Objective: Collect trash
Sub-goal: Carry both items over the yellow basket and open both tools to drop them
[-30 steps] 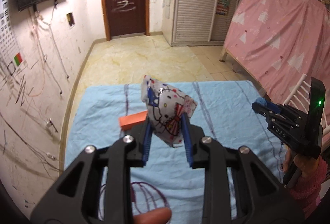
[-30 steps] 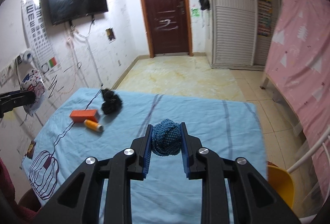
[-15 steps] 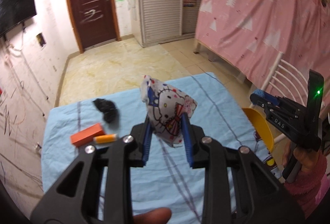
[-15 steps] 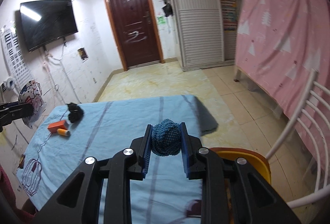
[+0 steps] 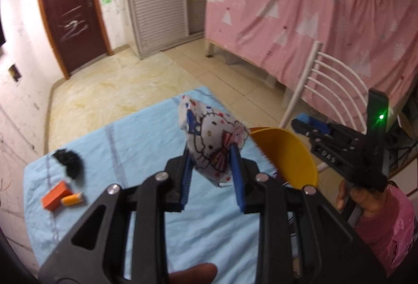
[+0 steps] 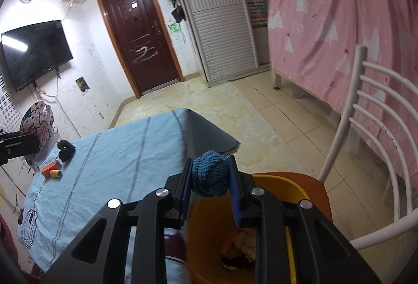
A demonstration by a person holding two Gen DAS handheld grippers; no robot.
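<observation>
Here, the right gripper is clamped on a blue knitted ball, poised above the near rim of the yellow bin, which sits on an orange-seated chair just beside the table's right edge. The left gripper pinches a cartoon-printed wrapper by its lower part, held in the air on the table side of the bin, short of the rim and not yet over the opening.

The bin already holds scraps at its bottom, so the job looks partly done. Well away from the bin, at the far-left part of the blue tablecloth, an orange block, a small yellow-orange spool and a black tangled clump lie close together, uncollected.

The risks sit at the rim. The ball hangs over the bin's edge rather than its middle; let go there, it would likely strike the lip and roll onto the tiled floor. The wrapper is light and crinkled, gripped only at its base; released before it clears the rim, it may flutter down between table and bin, or cling to a pad. Both grippers converge on one opening, so a crowded approach could knock them together or nudge the bin on its chair seat.
</observation>
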